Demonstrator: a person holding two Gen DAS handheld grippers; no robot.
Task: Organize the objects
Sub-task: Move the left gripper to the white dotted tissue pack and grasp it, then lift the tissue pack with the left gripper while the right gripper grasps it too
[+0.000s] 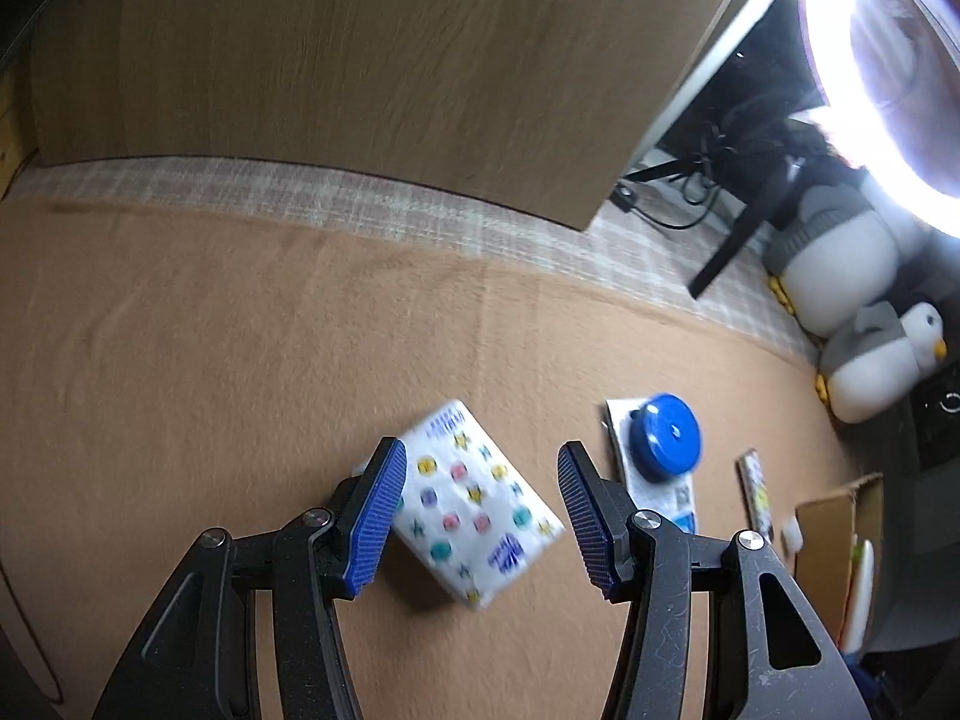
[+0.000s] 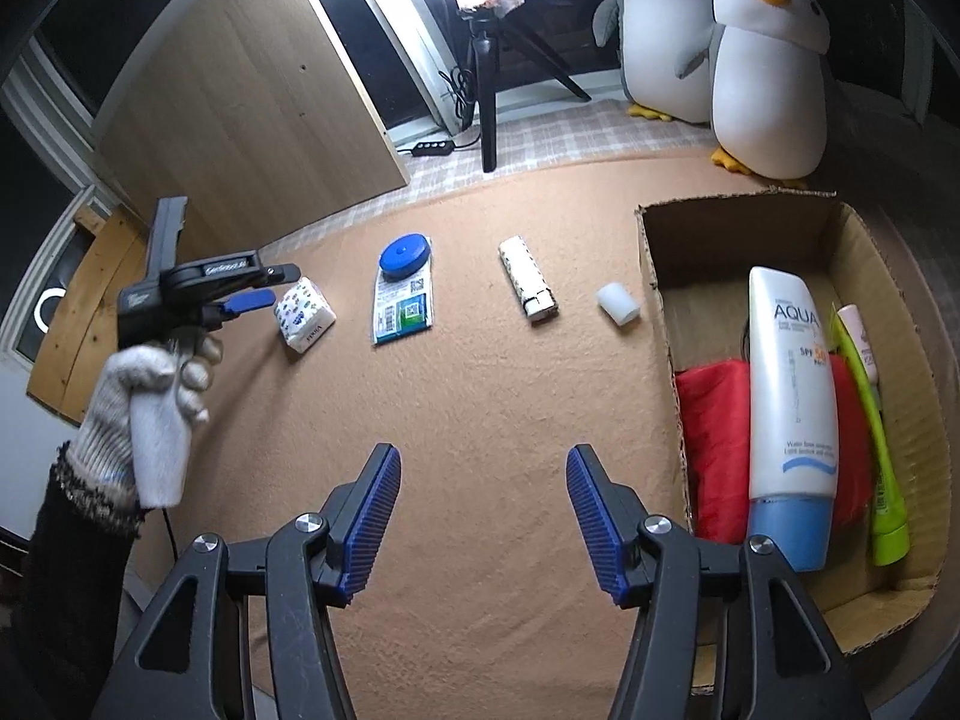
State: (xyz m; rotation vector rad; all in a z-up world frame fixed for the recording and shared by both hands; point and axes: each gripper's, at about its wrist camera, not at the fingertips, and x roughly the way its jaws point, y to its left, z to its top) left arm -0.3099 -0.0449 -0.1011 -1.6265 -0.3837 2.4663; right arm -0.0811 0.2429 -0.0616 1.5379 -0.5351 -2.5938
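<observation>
A row of small things lies on the tan blanket [image 2: 480, 420], well inside its far edge. At the left end is the tissue pack [image 2: 304, 314], white with coloured dots, lying flat and skewed, its long axis diagonal to the row. The left gripper [image 1: 480, 516] is held by a gloved hand [image 2: 156, 384] just above it, jaws spread and not touching, the pack showing in the gap between them. Next comes a flat printed sachet [image 2: 403, 309] with a blue round disc [image 2: 405, 255] resting on its far end, then a white lighter-shaped case [image 2: 528, 288], its long axis running toward the far edge, then a small white cylinder [image 2: 618, 302] on its side. At the right edge stands an open cardboard box [image 2: 654, 276] holding a sunscreen bottle [image 2: 789, 414], cap nearest, over red cloth [image 2: 714, 450], with a green tube [image 2: 870, 438] beside it. The right gripper [image 2: 483, 516] hangs over bare blanket, jaws spread and empty. Two plush penguins [image 2: 762, 78] and a tripod [image 2: 486, 96] stand beyond the far edge.
</observation>
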